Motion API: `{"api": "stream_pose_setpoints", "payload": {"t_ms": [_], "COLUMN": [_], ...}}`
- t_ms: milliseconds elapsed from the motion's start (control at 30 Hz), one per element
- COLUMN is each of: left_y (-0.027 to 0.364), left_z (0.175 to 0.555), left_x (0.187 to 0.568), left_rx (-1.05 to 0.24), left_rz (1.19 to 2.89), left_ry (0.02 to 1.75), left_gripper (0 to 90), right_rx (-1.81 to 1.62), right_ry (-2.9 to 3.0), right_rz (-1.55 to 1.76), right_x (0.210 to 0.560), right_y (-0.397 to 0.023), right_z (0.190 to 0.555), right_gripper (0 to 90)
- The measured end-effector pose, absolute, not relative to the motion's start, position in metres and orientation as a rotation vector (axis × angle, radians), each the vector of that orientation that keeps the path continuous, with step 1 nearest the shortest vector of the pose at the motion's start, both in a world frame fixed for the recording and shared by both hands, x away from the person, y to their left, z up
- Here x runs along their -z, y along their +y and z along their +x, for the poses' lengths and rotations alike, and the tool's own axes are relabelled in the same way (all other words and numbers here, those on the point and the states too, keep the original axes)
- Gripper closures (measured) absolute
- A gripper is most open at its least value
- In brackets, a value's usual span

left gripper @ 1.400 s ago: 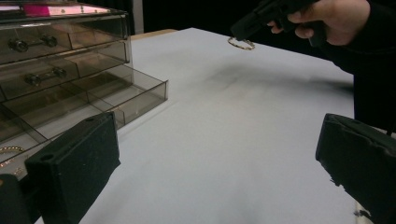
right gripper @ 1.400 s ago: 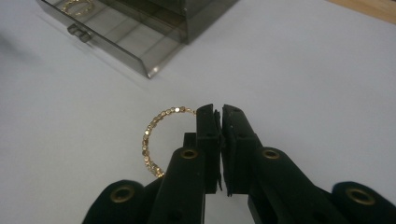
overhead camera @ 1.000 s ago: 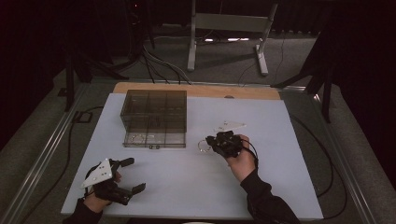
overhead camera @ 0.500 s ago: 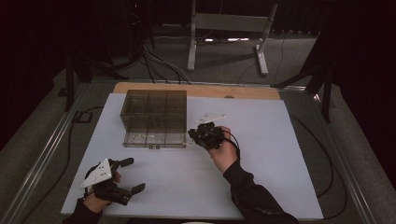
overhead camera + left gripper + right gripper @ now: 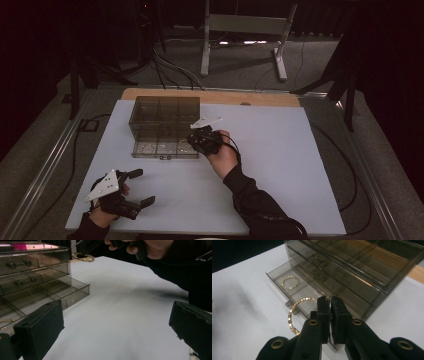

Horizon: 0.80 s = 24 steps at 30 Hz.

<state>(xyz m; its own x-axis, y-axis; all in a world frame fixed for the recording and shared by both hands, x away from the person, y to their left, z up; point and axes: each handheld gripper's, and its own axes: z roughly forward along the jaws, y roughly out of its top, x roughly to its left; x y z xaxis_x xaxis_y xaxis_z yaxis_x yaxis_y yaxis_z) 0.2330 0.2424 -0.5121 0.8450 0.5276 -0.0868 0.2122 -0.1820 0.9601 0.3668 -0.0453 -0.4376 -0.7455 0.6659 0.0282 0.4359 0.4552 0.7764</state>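
A smoky transparent drawer box (image 5: 165, 117) stood toward the far left of the white tabletop (image 5: 280, 165), with its bottom drawer (image 5: 162, 148) pulled out toward the person. In the right gripper view the open drawer (image 5: 294, 290) was divided into compartments, and a gold beaded bracelet (image 5: 290, 282) lay flat in the compartment at its outer end. The right tool (image 5: 202, 141), held in the person's right hand (image 5: 222, 159), hovered at the front right corner of the open drawer in the high view, the grey three-cornered plate (image 5: 206, 121) on top of it. In its own view the right tool (image 5: 330, 305) had its jaws pressed together with hardly a gap, clamped on a second gold beaded bracelet (image 5: 295, 313), which hung as a loop to the left of the jaws, over the drawer's front edge and the tabletop beside it. The left tool (image 5: 134, 187) rested low near the front left corner of the tabletop, well apart from the box, in the person's left hand (image 5: 102, 212). In the left gripper view the left tool (image 5: 117, 327) had its jaws spread wide with nothing between them but bare tabletop; the drawer box (image 5: 32, 267) showed at the left with its open drawer, and the other hand (image 5: 140, 247) showed at the top.
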Motion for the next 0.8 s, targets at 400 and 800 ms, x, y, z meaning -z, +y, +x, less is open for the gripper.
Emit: {"api": "stream_pose_setpoints", "payload": {"t_ms": [400, 800], "left_y": [0.242, 0.242], "left_z": [0.233, 0.233], "left_x": [0.513, 0.513], "left_rx": [-0.309, -0.304], "left_rz": [1.763, 1.763], "left_ry": [0.568, 0.565], "left_gripper": [0.6, 0.6], "right_rx": [-1.208, -1.254], "right_ry": [2.458, 2.464], "right_rz": [0.954, 1.095], "right_x": [0.44, 0.46], "right_y": [-0.015, 0.038], "right_z": [0.382, 0.403], "right_gripper": [86.5, 86.3]}}
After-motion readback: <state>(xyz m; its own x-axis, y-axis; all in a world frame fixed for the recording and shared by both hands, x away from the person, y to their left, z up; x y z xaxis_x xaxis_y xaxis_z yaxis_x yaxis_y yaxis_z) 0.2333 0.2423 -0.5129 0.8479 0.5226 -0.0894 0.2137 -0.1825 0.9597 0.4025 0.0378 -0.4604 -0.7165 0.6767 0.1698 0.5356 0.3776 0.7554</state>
